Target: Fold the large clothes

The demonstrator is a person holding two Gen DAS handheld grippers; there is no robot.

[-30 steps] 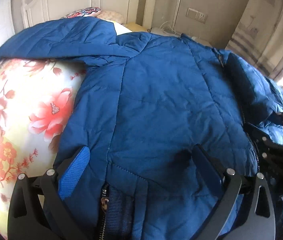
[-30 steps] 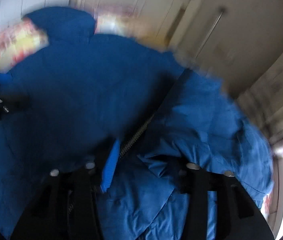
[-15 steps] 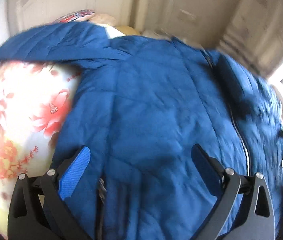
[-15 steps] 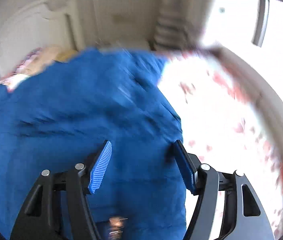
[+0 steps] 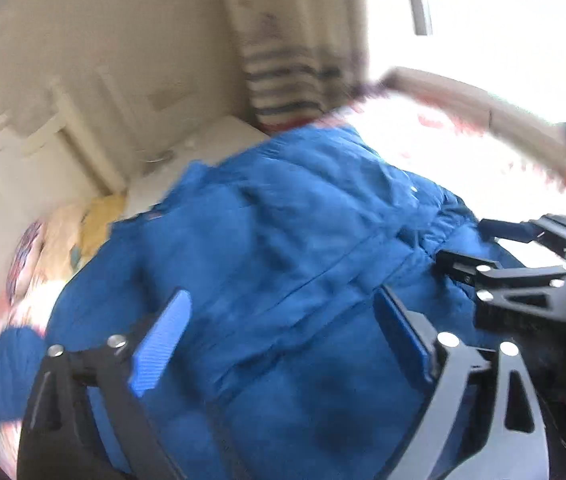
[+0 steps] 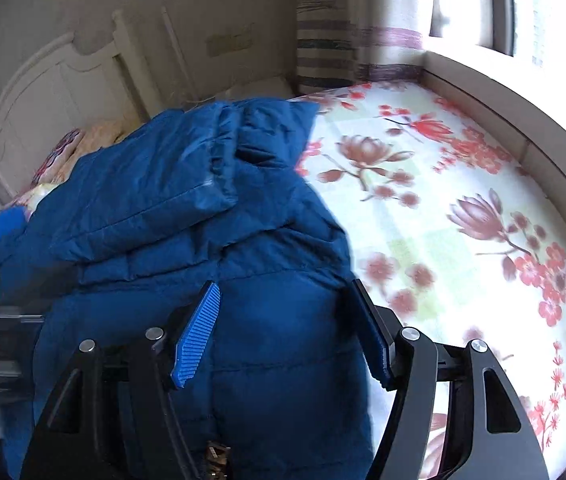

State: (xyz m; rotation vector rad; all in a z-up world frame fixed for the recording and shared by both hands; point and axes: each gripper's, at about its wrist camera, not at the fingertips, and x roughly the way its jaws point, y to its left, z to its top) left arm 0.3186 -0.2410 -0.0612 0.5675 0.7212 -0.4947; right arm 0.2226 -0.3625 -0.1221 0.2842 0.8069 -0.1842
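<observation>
A blue quilted jacket lies spread on the bed, with one sleeve folded across its body. My left gripper hovers over the jacket's lower part. Its jaws are closing, fabric lies beneath them, and both pad faces are bare. My right gripper straddles the jacket's right edge near the hem and stands open, its ribbed left pad clear of the cloth. The right gripper also shows at the right of the left wrist view, blurred.
The floral bedsheet stretches to the right of the jacket up to a windowsill. A white headboard and pillows stand at the far end. A striped curtain hangs in the corner.
Both grippers swung right across the jacket, so the views now face the window side. The right gripper went from the zipper area to the jacket's right edge. The left jaws have narrowed.
</observation>
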